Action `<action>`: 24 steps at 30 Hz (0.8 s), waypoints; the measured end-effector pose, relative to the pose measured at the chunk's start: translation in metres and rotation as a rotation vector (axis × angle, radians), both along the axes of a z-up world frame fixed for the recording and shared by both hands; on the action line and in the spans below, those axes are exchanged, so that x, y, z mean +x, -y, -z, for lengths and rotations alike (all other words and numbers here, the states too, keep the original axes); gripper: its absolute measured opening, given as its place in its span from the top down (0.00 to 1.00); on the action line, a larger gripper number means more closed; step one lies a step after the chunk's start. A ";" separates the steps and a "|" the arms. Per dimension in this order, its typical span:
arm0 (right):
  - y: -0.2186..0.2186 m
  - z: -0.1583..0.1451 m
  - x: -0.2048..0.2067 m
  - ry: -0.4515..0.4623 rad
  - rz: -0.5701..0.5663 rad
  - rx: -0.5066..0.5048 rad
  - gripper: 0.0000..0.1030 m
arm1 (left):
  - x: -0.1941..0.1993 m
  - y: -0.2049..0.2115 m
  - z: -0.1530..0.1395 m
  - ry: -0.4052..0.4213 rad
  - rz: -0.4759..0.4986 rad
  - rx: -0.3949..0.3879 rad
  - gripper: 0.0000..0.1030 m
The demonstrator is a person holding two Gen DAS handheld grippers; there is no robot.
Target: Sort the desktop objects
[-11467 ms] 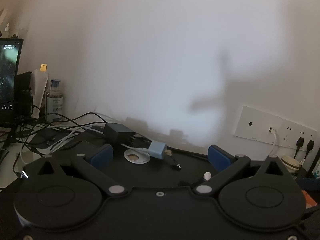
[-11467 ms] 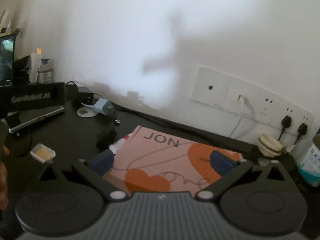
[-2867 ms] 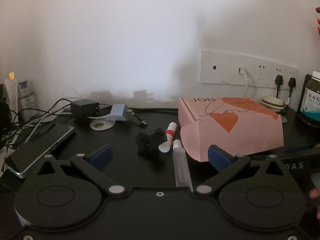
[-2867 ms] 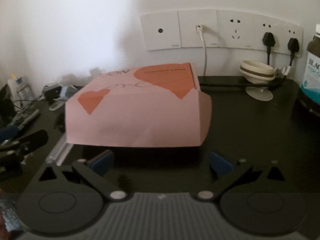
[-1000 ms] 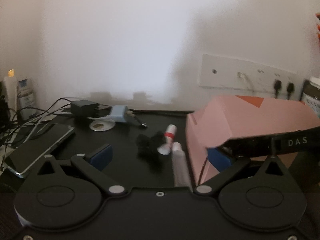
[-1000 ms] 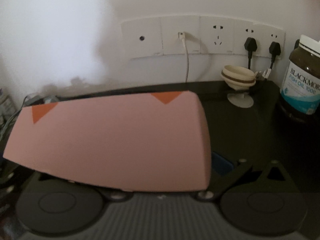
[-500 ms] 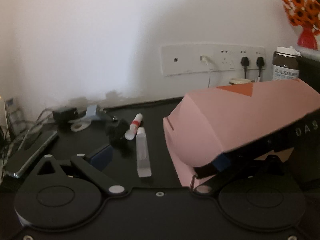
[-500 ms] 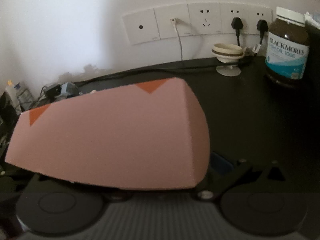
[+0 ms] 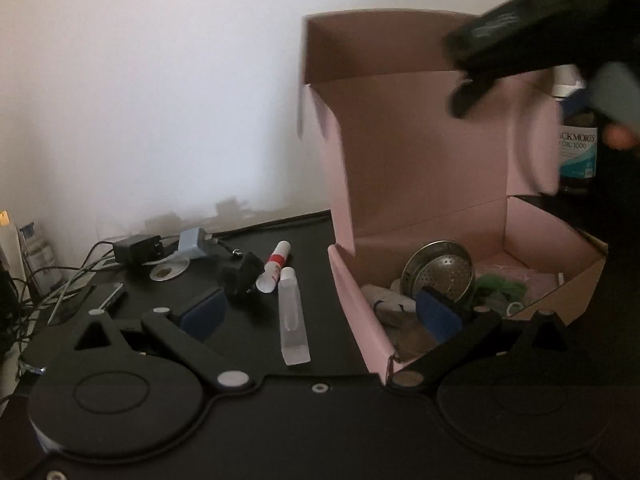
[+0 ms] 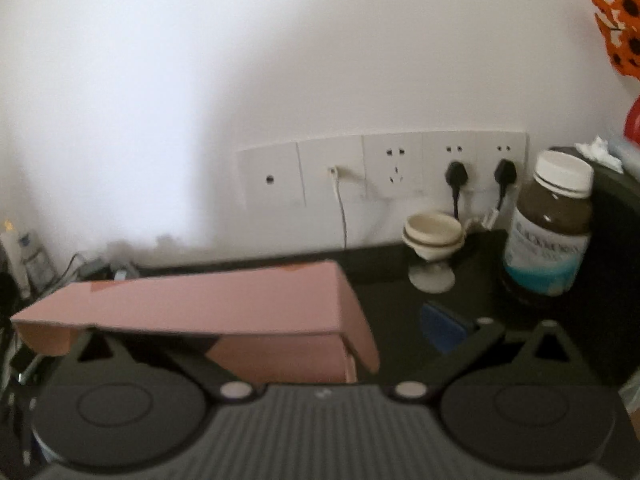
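Observation:
The pink box (image 9: 556, 240) stands open on the black desk, its lid (image 9: 420, 152) swung upright. Inside lie a metal strainer (image 9: 438, 268), something green (image 9: 500, 286) and small white items. My left gripper (image 9: 320, 312) is open and empty, its right pad in front of the box's near left corner. A clear tube (image 9: 292, 316), a red-and-white tube (image 9: 274, 266) and a black lump (image 9: 240, 274) lie left of the box. My right gripper (image 10: 320, 330) is open. The lid (image 10: 208, 304) lies edge-on over its left finger, hiding that pad. Seen from the left wrist, it is blurred at the lid's top.
A brown supplement bottle (image 10: 548, 224) and a cream suction holder (image 10: 434, 248) stand by the wall sockets (image 10: 380, 172). A black charger (image 9: 136, 248), blue adapter (image 9: 192, 242), phone (image 9: 110, 296) and cables crowd the far left. Orange flowers (image 10: 620, 28) are at the top right.
The box lid has swung up from nearly closed to upright, carried on my right gripper's fingers. The box's contents now show. The left gripper has stayed open.

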State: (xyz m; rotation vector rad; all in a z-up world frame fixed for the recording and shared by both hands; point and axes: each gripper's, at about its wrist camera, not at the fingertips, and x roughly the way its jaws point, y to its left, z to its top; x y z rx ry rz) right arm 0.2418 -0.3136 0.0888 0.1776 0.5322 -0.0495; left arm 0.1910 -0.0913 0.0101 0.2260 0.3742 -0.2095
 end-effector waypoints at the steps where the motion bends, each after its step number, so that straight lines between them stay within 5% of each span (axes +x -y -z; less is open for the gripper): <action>1: -0.001 0.000 0.010 0.003 0.007 0.007 0.01 | 0.000 0.000 0.000 -0.001 0.002 -0.002 0.00; 8: -0.010 0.030 0.067 -0.101 0.065 0.037 0.01 | 0.000 0.000 0.000 0.004 0.003 0.004 0.00; 17: -0.022 0.061 0.101 -0.287 0.055 -0.041 0.01 | 0.002 -0.001 0.001 0.003 0.000 0.002 0.00; 24: -0.011 0.067 0.118 -0.420 0.056 0.054 0.01 | 0.003 -0.001 0.001 0.008 -0.001 0.008 0.00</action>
